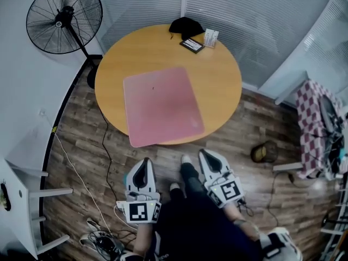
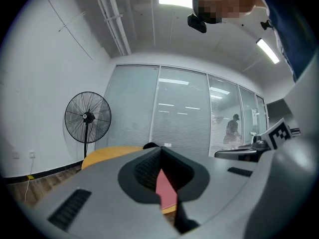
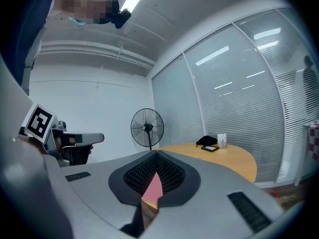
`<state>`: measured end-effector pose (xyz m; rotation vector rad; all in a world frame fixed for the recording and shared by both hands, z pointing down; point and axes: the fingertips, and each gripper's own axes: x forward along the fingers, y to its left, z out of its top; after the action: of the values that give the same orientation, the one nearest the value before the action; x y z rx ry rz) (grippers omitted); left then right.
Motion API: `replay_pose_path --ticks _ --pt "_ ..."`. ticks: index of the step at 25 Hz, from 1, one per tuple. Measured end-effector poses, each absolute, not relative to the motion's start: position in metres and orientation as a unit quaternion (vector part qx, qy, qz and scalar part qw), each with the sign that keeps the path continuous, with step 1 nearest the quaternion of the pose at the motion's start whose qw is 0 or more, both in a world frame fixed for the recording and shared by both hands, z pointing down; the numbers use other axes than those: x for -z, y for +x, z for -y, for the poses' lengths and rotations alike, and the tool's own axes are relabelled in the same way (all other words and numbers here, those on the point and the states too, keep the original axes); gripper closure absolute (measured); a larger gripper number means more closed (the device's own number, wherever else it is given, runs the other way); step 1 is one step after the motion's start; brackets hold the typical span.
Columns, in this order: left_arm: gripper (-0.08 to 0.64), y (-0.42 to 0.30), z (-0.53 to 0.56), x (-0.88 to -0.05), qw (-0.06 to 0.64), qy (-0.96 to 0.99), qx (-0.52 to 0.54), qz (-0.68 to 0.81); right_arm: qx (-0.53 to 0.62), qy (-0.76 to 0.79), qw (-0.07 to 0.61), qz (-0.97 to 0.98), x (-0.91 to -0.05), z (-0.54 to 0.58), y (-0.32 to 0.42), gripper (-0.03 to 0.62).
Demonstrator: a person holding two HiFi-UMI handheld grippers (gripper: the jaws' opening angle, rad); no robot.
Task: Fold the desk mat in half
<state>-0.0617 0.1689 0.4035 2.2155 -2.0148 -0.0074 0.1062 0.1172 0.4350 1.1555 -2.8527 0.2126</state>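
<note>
Two grippers, one mat, one table; entries follow.

Desk mat: pink, flat and unfolded on the round table, on the person's side of the top. Its near edge runs along the table's rim, and the near left corner seems to reach just over it. The sheet sits slightly askew, left corner closer to the person than the right. Which side is the longer I cannot tell from where I stand.

Left gripper: held level off the table, pointing at the mat, jaws closed on nothing. In its own view the pink shows only beyond the gap between the pads.

Right gripper: likewise level and apart from the table, jaws together and empty.

Relation that governs the coming move: the mat lies straight ahead of both grippers, its near edge crossing in front of them, one near corner before each. Neither touches it, and the left looks marginally nearer its corner. By my judgement both must open before they can take that edge and carry it to the far one.

Far side of table: dark bundle, untouched. Fan stands behind.
</note>
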Motion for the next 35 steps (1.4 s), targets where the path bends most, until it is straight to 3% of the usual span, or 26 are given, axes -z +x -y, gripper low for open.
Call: replay_pose_path --ticks 18,35 --pt "0.558 -0.080 -0.039 -0.400 0.070 0.682 0.012 0.728 -0.059 0.340 0.041 0.938 -0.436 0.050 0.120 0.591" --pt "0.558 -0.118 -0.014 -0.406 0.084 0.627 0.004 0.774 -0.064 0.326 0.050 0.942 -0.443 0.105 0.112 0.591"
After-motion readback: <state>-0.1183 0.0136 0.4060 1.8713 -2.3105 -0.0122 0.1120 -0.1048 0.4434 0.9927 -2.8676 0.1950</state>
